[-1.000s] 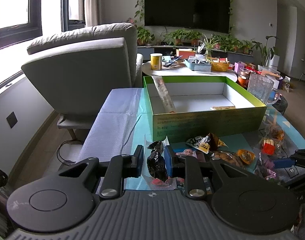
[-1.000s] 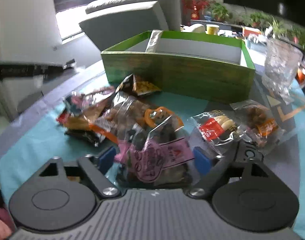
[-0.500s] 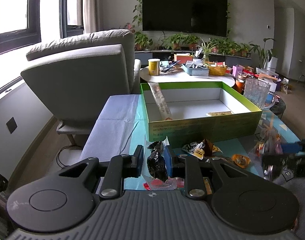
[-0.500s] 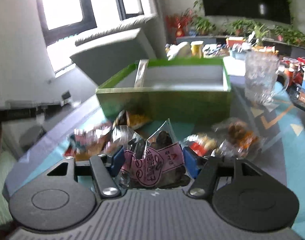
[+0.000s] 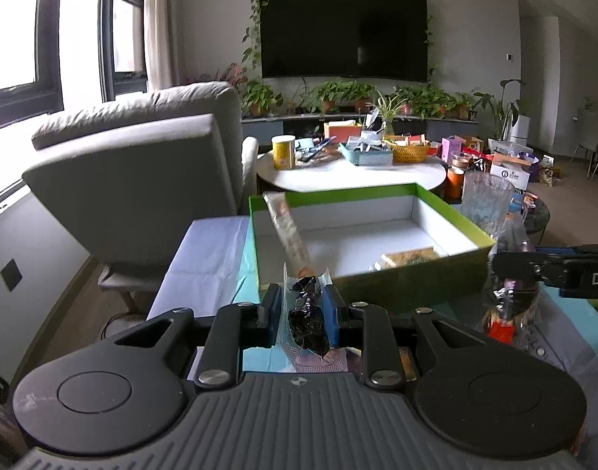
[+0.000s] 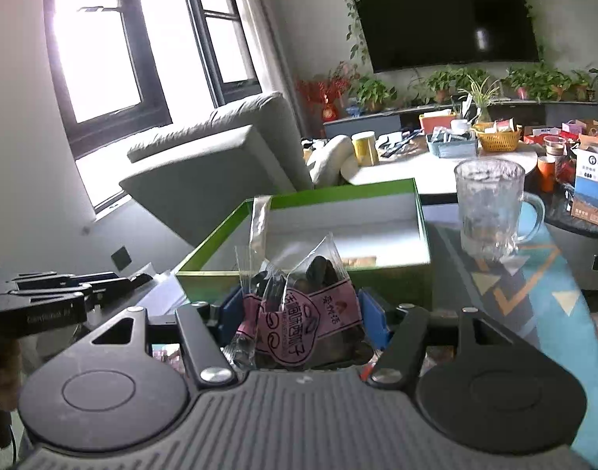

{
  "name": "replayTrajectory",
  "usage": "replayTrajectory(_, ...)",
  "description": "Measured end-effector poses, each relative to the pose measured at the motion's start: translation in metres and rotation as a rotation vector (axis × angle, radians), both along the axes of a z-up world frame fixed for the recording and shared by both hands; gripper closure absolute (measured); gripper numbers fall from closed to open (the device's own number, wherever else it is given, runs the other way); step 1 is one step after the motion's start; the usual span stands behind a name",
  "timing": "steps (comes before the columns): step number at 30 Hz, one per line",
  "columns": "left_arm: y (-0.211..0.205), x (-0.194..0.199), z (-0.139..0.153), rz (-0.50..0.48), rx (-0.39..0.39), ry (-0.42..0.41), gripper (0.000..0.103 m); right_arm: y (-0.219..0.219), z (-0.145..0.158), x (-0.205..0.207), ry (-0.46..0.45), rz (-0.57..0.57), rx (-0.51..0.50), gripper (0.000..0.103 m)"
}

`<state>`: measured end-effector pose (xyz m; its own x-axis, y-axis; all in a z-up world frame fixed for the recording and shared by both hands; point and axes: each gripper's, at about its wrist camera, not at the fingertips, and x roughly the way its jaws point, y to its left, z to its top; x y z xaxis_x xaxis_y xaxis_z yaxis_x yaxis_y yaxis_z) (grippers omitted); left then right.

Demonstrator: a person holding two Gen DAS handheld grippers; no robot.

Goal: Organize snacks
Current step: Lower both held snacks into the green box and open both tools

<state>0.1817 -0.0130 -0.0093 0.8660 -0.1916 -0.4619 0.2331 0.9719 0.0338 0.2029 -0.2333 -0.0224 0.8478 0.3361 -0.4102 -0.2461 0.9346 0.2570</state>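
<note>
Living room, teal-patterned table top (image 6: pixel 565 313) with the green box (image 5: pixel 401 288) as the drop target; grey armchair (image 5: pixel 142 164) behind-left of the box, glass mug (image 6: pixel 489 207) just right of it. Left gripper (image 5: pixel 302 310) jaws pinched on a thin clear packet of dark snack (image 5: pixel 307 313), held just short of the box's near wall. Right gripper (image 6: pixel 301 313) jaws clamped on a fatter clear pack with a pink label (image 6: pixel 299 323), also short of the near wall, toward the box's right end. Box already holds a long stick packet (image 5: pixel 291 235) leaning on its left wall and a flat pack (image 5: pixel 406 256) near the front. Risks, as I read it: both loads sit low against the near wall, so a flat push forward could catch the rim and shove the box. Both grips are on slippery film, so either pack could slide out early and land short. Right gripper swinging wide could clip the mug. Both arms converging on one opening could collide.
</note>
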Motion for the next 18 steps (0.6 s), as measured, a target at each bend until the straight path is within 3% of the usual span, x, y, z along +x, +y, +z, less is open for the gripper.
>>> replayTrajectory(10, -0.021, 0.045, 0.025, -0.002, 0.016, -0.072, 0.082, 0.008, 0.011, 0.028, -0.055, -0.001, -0.005, 0.058)
replayTrajectory(18, -0.036, 0.091, 0.019, -0.003, 0.024, -0.067, 0.082, 0.008, 0.012, 0.061, -0.08, -0.054, -0.02, 0.058)
